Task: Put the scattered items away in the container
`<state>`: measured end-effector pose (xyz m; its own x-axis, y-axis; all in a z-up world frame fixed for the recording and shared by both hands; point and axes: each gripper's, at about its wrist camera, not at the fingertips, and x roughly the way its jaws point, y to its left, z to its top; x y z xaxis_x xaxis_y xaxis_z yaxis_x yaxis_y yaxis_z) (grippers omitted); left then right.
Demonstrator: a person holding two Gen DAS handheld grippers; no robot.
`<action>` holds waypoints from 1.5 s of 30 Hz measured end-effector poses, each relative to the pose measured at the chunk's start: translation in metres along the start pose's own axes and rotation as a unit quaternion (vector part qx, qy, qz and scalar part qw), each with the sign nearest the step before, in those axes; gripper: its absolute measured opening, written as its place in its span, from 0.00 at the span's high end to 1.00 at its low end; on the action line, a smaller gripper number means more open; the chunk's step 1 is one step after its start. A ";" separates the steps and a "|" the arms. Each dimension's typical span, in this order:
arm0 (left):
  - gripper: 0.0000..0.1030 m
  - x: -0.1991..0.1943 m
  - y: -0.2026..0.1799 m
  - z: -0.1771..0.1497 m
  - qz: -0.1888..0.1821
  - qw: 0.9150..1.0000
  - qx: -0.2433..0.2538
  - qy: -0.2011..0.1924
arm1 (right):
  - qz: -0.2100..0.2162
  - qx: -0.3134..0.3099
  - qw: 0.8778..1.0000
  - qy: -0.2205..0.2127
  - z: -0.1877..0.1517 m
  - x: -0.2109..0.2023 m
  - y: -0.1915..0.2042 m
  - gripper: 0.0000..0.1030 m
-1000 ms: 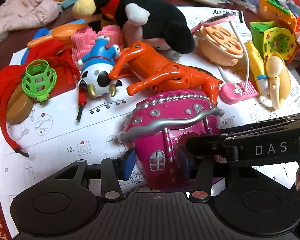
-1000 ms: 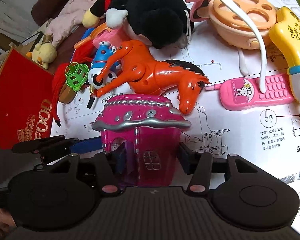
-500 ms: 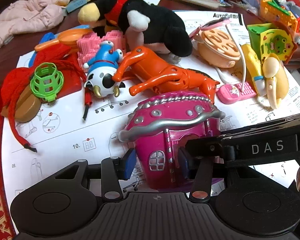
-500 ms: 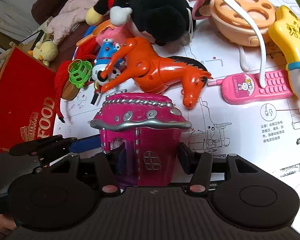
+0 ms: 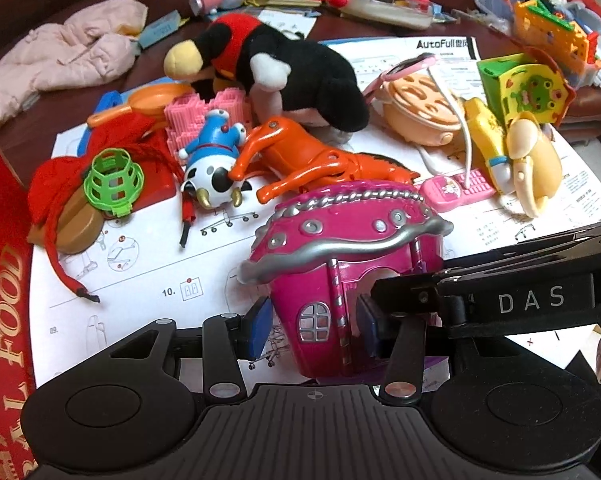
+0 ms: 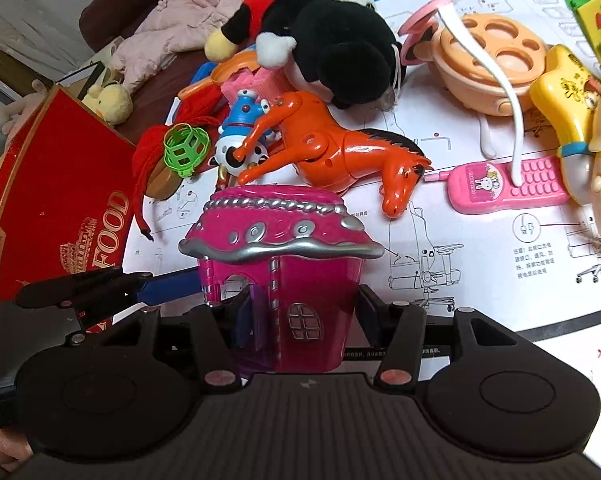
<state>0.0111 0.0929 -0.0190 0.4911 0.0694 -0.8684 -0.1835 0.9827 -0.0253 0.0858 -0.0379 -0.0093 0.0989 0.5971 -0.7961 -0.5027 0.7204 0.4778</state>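
Note:
A pink toy house (image 5: 340, 264) (image 6: 280, 256) with silver roof trim hangs just above the white instruction sheet (image 5: 140, 280), held from two sides. My left gripper (image 5: 312, 328) is shut on its lower walls, blue pads pressing each side. My right gripper (image 6: 304, 316) is shut on it too; its black finger (image 5: 500, 300) reaches in from the right in the left wrist view. The left gripper's finger (image 6: 100, 288) shows at the left in the right wrist view. The red box marked FOOD (image 5: 0, 280) (image 6: 60, 200) stands at the left.
Beyond the house lie an orange horse (image 5: 312, 160) (image 6: 332, 152), a black plush toy (image 5: 300, 76), a blue cow figure (image 5: 212, 164), a green cage ball (image 5: 112, 180), a pink toy phone (image 6: 508, 188), an orange sieve bowl (image 6: 496, 56) and yellow toys (image 5: 512, 152). A pink cloth (image 5: 60, 56) lies far left.
Both grippers have risen together with the pink house between them. The toys on the sheet look farther below, and more of the red box shows at the left.

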 end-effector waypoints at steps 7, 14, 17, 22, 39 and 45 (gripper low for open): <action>0.54 -0.025 -0.007 0.000 0.017 1.000 0.012 -0.024 | -0.001 -0.023 1.000 -0.020 -0.001 -0.019 0.015 0.44; 0.54 -0.057 -0.001 0.009 0.035 0.997 0.009 -0.064 | 0.004 -0.060 0.997 -0.051 0.010 -0.040 0.039 0.44; 0.54 -0.072 0.005 0.016 0.049 0.996 0.008 -0.079 | 0.007 -0.079 0.995 -0.060 0.020 -0.048 0.055 0.44; 0.54 -0.115 0.034 0.031 0.076 0.990 -0.014 -0.116 | 0.027 -0.126 0.988 -0.085 0.043 -0.061 0.100 0.44; 0.53 -0.236 0.208 0.009 0.202 0.950 -0.151 -0.181 | 0.127 -0.284 0.948 -0.076 0.088 -0.012 0.320 0.44; 0.54 -0.227 0.257 -0.021 0.194 0.941 -0.220 -0.167 | 0.117 -0.313 0.942 -0.036 0.076 0.024 0.359 0.44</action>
<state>-0.1654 0.3256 0.1606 0.5415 0.5314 -0.6515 -0.7030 0.7112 -0.0042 -0.0268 0.2614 0.1713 -0.0310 0.7531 -0.6571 -0.9240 0.2291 0.3062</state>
